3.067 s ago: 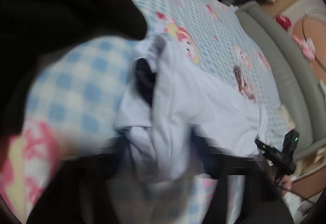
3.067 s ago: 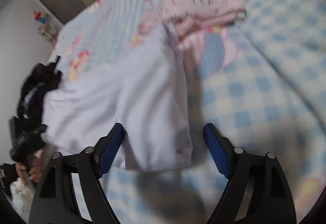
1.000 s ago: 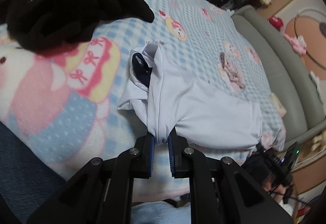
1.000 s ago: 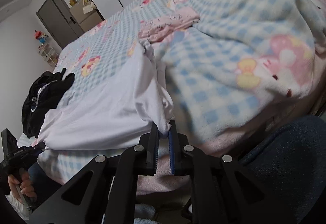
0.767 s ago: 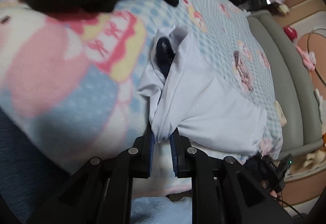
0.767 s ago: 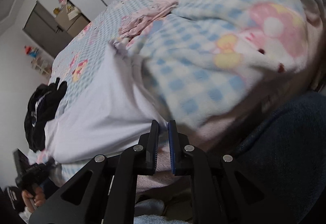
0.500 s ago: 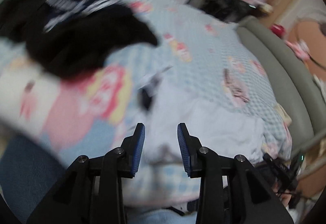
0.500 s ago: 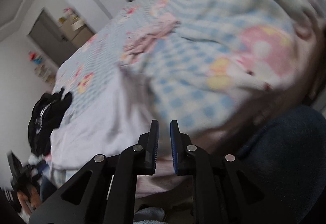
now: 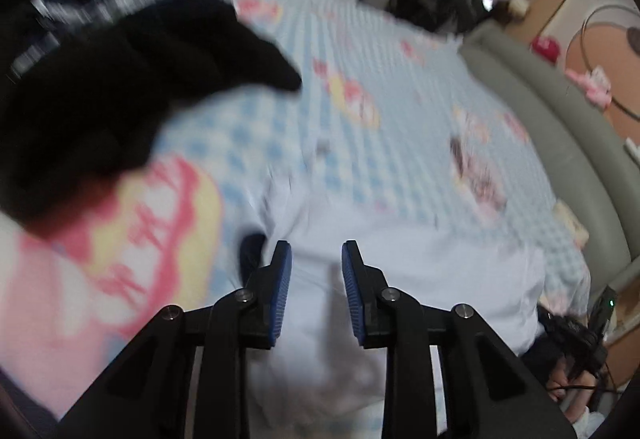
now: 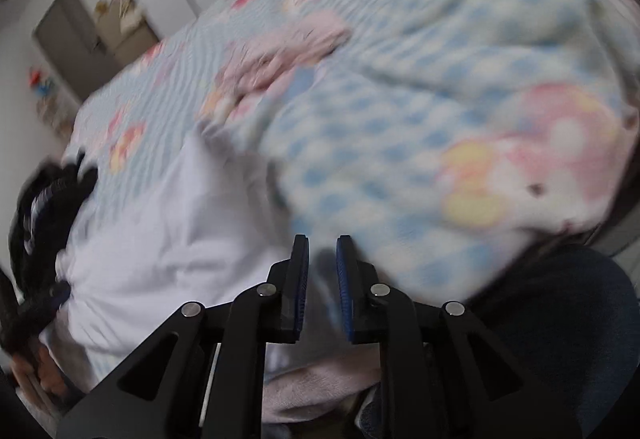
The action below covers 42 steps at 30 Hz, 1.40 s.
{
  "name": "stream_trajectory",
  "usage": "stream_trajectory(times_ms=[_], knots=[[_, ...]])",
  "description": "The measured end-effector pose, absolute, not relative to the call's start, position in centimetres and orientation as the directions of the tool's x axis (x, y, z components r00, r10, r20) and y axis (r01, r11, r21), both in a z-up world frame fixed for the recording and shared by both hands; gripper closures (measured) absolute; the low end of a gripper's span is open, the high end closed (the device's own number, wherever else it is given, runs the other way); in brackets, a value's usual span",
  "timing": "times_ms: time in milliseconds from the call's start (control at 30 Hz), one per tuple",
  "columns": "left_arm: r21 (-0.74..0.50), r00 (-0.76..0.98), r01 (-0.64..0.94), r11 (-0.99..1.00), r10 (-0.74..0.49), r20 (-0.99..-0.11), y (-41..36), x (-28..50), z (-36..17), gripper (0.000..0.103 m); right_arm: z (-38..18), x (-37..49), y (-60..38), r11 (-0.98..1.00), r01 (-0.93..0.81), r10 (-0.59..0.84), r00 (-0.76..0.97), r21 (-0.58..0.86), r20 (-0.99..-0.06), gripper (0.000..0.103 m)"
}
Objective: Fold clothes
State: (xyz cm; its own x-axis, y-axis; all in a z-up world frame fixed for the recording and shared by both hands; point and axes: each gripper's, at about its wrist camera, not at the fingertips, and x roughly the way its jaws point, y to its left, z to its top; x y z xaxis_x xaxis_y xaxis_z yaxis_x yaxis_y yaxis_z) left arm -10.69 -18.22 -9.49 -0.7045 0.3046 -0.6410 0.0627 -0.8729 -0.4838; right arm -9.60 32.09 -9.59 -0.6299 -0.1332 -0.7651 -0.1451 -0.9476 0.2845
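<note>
Now both hand-held grippers [image 9: 316, 259] [image 10: 322, 253] gape empty over the rumpled white shirt [image 9: 400, 271].

Each camera looks forward along its own gripper fingers, low and close over the bed [image 9: 400, 87]. Both views share the white garment [image 9: 420, 263] and the black clothes pile [image 10: 44, 207].

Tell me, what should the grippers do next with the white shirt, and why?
Probably take new holds on the shirt for the next fold. Both grippers, left and right, are open with nothing between their fingers, and the shirt lies flat on the blanket, right ahead of them.
</note>
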Motion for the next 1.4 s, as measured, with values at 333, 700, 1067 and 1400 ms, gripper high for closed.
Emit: stream_trajectory(times_ms=[333,700,1067,1400], knots=[[-0.303,-0.668,-0.068,-0.951,0.269,-0.694,-13.2,-14.5,-9.0,0.061,-6.1,-12.2,26.2,-0.979,0.09,-0.196,-0.68,0.185,-0.706,0.075],[-0.254,-0.728,0.088,-0.963,0.112,-0.677,-16.0,-13.6,-9.5,0.077,-10.1,-15.1,28.8,-0.971,-0.034,-0.153,-0.674,0.237,-0.723,0.103],[-0.175,-0.785,0.012,-0.985,0.099,-0.612,-9.6,-10.1,-7.3,0.041,-6.7,-10.9,23.5,-0.995,0.083,-0.104,-0.824,0.062,-0.557,0.078],[-0.234,-0.627,-0.161,-0.959,0.283,-0.726,-5.6,-11.8,-11.2,0.042,-12.0,-10.7,18.2,-0.978,0.177,-0.044,-0.703,-0.114,-0.71,0.07]])
